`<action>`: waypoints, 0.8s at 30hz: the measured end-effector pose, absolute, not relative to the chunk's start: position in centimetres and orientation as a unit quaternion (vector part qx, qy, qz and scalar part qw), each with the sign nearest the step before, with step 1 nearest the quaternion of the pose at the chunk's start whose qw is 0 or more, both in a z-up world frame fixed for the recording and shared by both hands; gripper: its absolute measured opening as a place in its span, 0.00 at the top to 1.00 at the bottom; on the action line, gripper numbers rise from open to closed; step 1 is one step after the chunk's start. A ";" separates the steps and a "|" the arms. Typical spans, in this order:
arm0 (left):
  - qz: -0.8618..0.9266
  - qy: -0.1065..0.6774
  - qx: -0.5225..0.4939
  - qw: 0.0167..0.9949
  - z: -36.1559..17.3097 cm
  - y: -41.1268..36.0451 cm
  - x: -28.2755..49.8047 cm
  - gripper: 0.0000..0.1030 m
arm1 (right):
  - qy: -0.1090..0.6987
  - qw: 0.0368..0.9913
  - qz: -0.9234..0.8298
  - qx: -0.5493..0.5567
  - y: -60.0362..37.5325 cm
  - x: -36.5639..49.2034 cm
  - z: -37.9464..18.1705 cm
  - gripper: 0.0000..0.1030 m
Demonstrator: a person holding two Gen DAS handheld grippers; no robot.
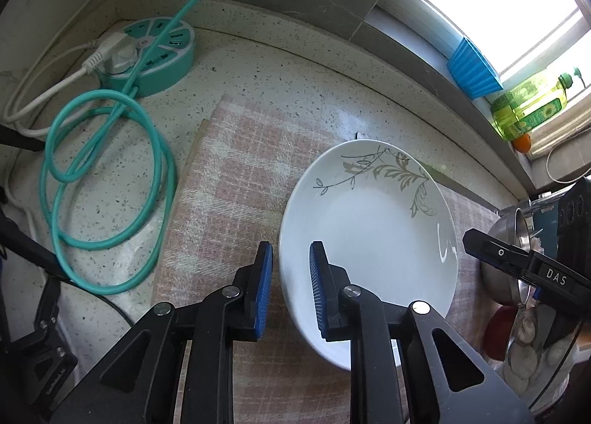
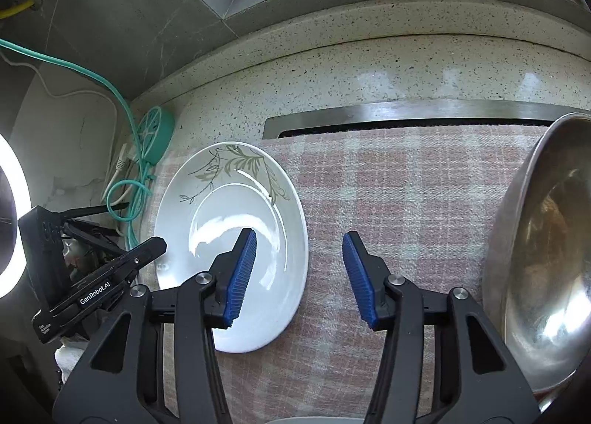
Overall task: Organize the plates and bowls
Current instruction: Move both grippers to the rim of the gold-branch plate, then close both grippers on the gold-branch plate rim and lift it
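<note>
The leaf-patterned white plate (image 1: 369, 239) lies flat on my pink plaid cloth (image 1: 236, 180); my left gripper (image 1: 291, 287) straddles its left rim, fingers apart. My right gripper (image 2: 299, 276) hangs open beside a steel bowl (image 2: 543, 257).

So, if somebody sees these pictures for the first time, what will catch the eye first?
Probably the white plate with a grey leaf pattern, lying on the pink checked cloth. Next, the big shiny metal bowl at the cloth's right edge, and the teal cable coiled on the speckled counter to the left. Both the left gripper and the right gripper are open.
</note>
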State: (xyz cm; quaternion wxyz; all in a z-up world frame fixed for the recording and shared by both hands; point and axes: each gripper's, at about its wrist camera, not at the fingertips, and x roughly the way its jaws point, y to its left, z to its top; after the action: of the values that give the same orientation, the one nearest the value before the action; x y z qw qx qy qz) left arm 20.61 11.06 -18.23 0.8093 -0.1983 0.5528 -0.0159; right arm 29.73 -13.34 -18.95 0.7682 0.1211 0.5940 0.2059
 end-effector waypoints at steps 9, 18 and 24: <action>-0.020 0.557 -0.197 0.806 -19.0 10.9 21.2 0.88 | 0.613 0.756 0.201 0.110 -12.6 30.1 -20.7 0.84; -0.020 0.556 -0.197 0.808 -19.1 10.8 21.3 0.88 | 0.612 0.761 0.198 0.083 -11.5 29.7 -20.7 0.93; -0.020 0.554 -0.199 0.808 -18.9 10.7 20.8 0.88 | 0.613 0.759 0.199 0.093 -12.2 29.1 -20.2 0.92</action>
State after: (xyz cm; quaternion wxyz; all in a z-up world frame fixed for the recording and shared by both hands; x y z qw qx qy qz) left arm 20.78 10.73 -18.93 0.8080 -0.1993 0.5541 -0.0197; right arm 29.11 -12.15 -20.24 0.7589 0.0930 0.6130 0.1993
